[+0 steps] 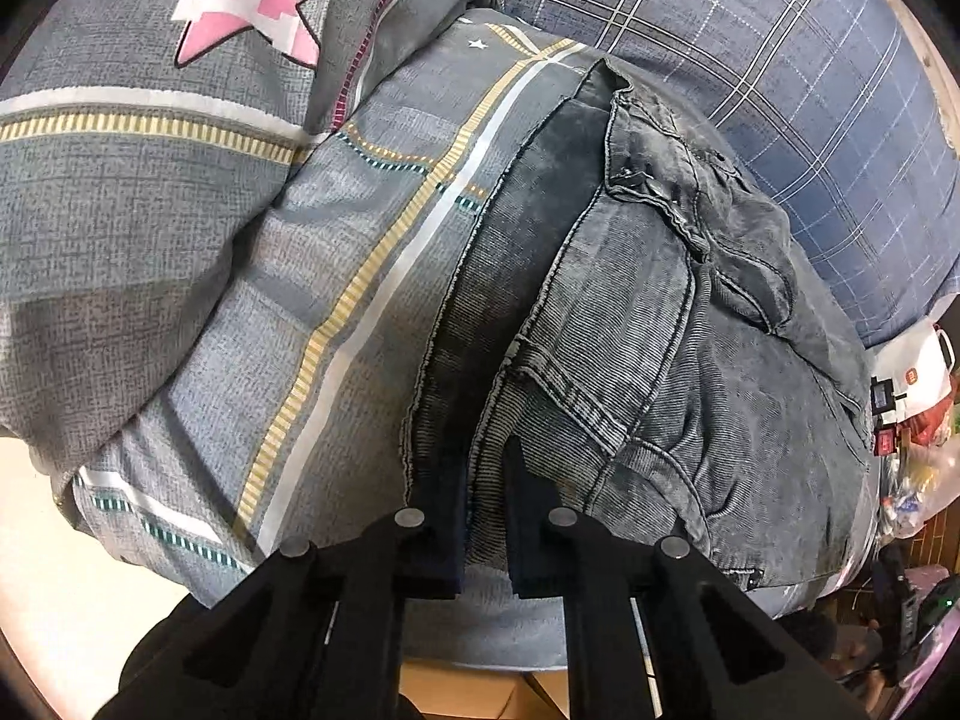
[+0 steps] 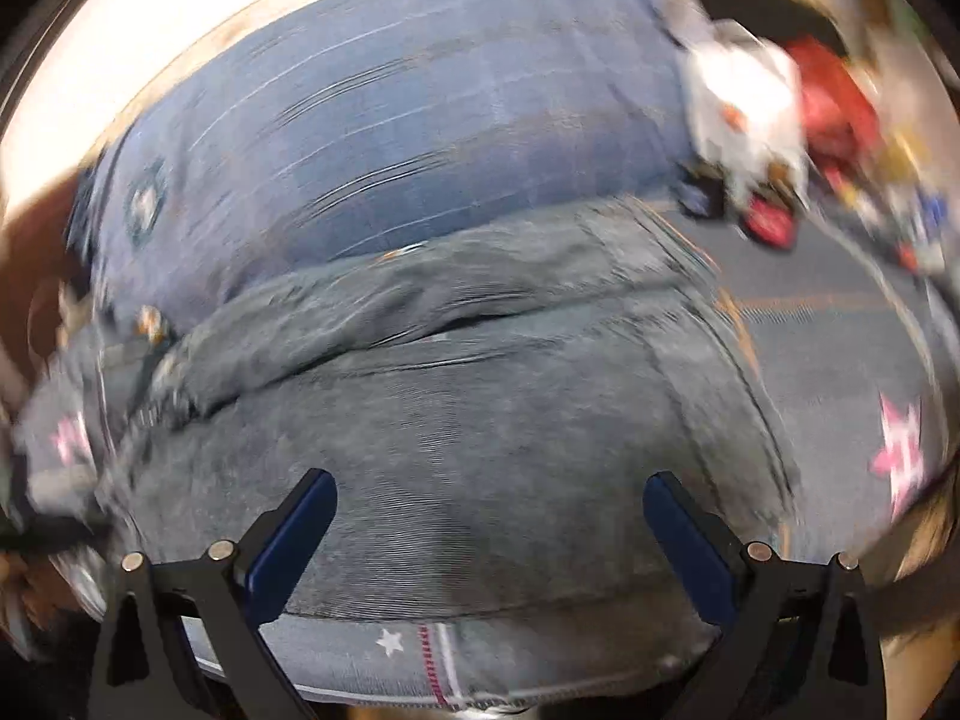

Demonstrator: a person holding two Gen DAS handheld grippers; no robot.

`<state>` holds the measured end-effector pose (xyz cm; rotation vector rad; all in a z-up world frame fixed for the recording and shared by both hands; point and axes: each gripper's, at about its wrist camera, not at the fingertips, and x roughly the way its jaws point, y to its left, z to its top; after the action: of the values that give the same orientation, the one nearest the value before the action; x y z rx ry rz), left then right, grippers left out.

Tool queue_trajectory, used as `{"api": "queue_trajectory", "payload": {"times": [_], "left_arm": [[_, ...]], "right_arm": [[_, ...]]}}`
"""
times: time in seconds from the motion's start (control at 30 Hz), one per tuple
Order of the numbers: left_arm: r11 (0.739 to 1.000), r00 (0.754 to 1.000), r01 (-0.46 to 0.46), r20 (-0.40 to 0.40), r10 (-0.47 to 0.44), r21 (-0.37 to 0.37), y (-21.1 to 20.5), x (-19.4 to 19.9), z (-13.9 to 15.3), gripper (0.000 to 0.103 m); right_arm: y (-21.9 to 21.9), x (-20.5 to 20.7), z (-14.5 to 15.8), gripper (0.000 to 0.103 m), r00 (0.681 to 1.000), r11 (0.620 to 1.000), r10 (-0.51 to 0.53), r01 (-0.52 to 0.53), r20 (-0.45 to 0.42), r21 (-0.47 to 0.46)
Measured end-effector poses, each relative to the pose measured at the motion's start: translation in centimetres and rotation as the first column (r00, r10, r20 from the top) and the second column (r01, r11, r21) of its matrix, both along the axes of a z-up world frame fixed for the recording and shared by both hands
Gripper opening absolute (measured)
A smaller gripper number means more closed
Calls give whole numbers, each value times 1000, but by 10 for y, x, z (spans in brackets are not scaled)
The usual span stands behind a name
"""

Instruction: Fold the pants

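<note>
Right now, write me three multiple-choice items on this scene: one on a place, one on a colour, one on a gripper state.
1. The grey denim pants lie on:
A. a bare wooden floor
B. the grey striped star-print quilt
C. a chair

2. The large star printed on the pillow is:
A. pink and white
B. green
C. black

3. The right gripper is:
A. shut on a sock
B. open above the pants
C. out of view

Answers:
1 B, quilt fabric shows around and under the pants.
2 A, pink with white blocks.
3 B, its blue-padded fingers stand wide apart with nothing between them. The left gripper pinches the pants' edge.
</note>
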<state>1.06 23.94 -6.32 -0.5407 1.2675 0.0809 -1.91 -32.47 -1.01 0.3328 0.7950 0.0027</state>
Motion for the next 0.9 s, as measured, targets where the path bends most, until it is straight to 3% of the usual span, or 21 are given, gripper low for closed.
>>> {"api": "queue_trajectory", "payload": {"times": [0.07, 0.17, 0.27, 0.4, 0.5, 0.57, 0.63, 0.67, 0.7, 0.73, 0.8, 0.9], "left_arm": [[1000, 1000, 11, 2, -11, 12, -3, 3, 1, 11], [1000, 1000, 21, 4, -21, 12, -9, 9, -3, 11], [1000, 1000, 24, 1, -24, 7, -12, 15, -6, 11], [999, 999, 39, 1, -39, 26, -14, 14, -6, 13], [998, 999, 46, -1, -46, 39, -16, 16, -6, 13], [998, 999, 48, -2, -48, 44, -18, 18, -6, 13], [998, 999, 50, -2, -50, 42, -18, 19, -6, 13], [998, 999, 52, -2, -52, 41, -18, 19, -6, 13], [998, 999, 53, -2, -53, 40, -18, 18, -7, 13], [998, 999, 54, -3, -54, 39, -17, 19, -7, 13], [997, 998, 60, -4, -60, 47, -18, 20, -7, 13], [996, 998, 69, -7, -68, 55, -19, 21, -7, 14]], "right_arm": [[-38, -4, -1, 103, 997, 991, -77, 80, -33, 110], [-100, -7, -10, 103, 971, 945, -202, 228, -130, 234], [-137, -2, -23, 103, 934, 909, -240, 312, -265, 278], [-153, 2, -39, 101, 917, 914, -221, 313, -331, 257], [-148, 2, -51, 83, 905, 917, -213, 315, -368, 245], [-150, 10, -63, 61, 897, 912, -213, 325, -387, 252], [-152, 14, -74, 57, 880, 903, -231, 352, -415, 245], [-152, 15, -70, 50, 883, 906, -239, 353, -405, 235], [-150, 15, -68, 36, 889, 914, -238, 341, -392, 218], [-148, 16, -65, 16, 897, 919, -231, 328, -376, 219], [-140, 18, -56, 15, 906, 942, -216, 291, -365, 166], [-111, 16, -28, 14, 934, 979, -203, 203, -292, -32]]}}
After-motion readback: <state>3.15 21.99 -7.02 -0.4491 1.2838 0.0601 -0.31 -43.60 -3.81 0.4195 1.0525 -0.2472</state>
